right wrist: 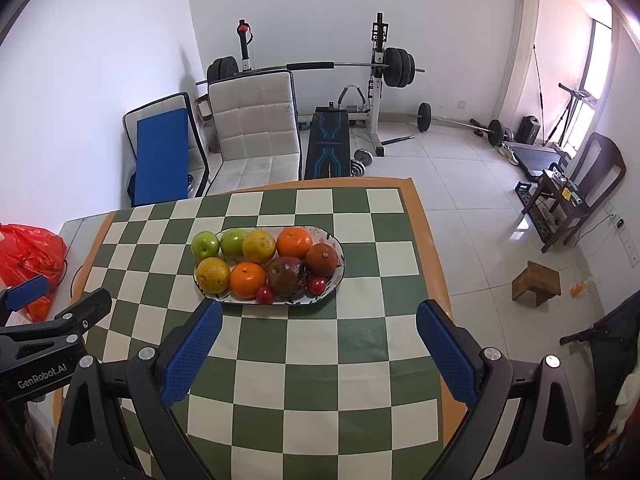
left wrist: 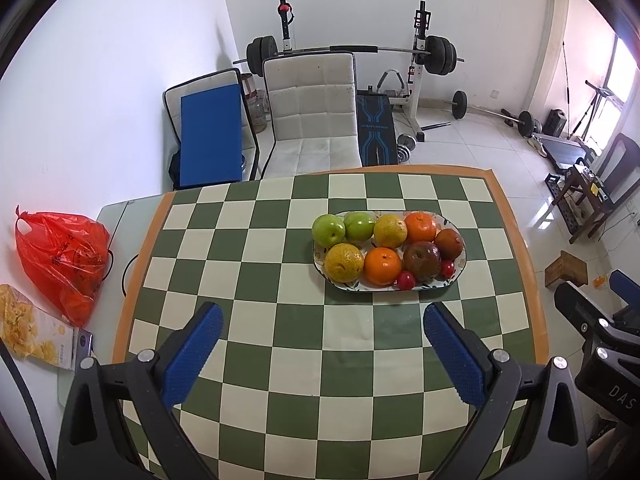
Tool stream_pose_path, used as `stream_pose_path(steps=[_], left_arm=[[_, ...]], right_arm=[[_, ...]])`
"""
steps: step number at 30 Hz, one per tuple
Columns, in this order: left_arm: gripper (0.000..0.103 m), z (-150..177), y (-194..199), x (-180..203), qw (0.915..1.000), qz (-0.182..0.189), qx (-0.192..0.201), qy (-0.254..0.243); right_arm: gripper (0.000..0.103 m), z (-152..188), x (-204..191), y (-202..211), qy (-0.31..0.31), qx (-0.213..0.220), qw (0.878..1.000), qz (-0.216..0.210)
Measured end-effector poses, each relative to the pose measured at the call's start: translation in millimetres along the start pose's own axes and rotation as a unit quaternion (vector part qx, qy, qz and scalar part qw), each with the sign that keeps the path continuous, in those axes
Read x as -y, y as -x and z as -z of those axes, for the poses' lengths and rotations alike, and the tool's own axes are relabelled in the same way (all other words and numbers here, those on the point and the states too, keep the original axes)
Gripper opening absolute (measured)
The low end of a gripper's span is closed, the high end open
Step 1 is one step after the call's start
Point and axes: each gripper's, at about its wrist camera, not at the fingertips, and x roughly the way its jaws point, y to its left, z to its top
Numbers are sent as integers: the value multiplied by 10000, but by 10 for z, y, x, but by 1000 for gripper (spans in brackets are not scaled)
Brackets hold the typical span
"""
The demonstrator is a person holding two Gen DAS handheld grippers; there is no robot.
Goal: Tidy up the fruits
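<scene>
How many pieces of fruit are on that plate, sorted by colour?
On the oval plate:
Green apples: 2
Yellow-green citrus: 2
Bright orange oranges: 2
Dark reddish-brown fruits: 2
Small red fruits: 2
Total: 10
Both the left gripper and right gripper are open, holding nothing.

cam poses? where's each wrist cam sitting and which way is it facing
Left wrist: above the table's near edge, facing the oval patterned fruit plate ahead-right; own open left gripper frames it, right gripper at right edge.
Right wrist: same height, plate ahead-left; own open right gripper frames it, left gripper at left edge.
Shared: green-and-cream checkered tablecloth, plate, weight bench.
</scene>
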Motion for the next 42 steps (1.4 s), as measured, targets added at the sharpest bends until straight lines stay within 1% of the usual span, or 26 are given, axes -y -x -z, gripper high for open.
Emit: stream_pose_path(steps=[14, 26, 29, 30, 42], left_arm=[[103, -26, 3, -6, 10000, 8, 47, -45], [103, -15, 7, 3, 10000, 21, 50, -39], [103, -54, -20, -25, 10000, 24, 53, -37], [103, -16, 9, 4, 10000, 23, 55, -48], [103, -11, 14, 8, 10000, 40, 66, -47]], right_arm=[[100, 16, 17, 14, 4, 12, 10000, 7], [100, 122, 69, 169, -60, 53, 10000, 13], [100, 128, 67, 175, -62, 60, 10000, 11], [100, 131, 66, 173, -58, 52, 10000, 11], [100, 130, 77, 192, -61, 55, 10000, 21]])
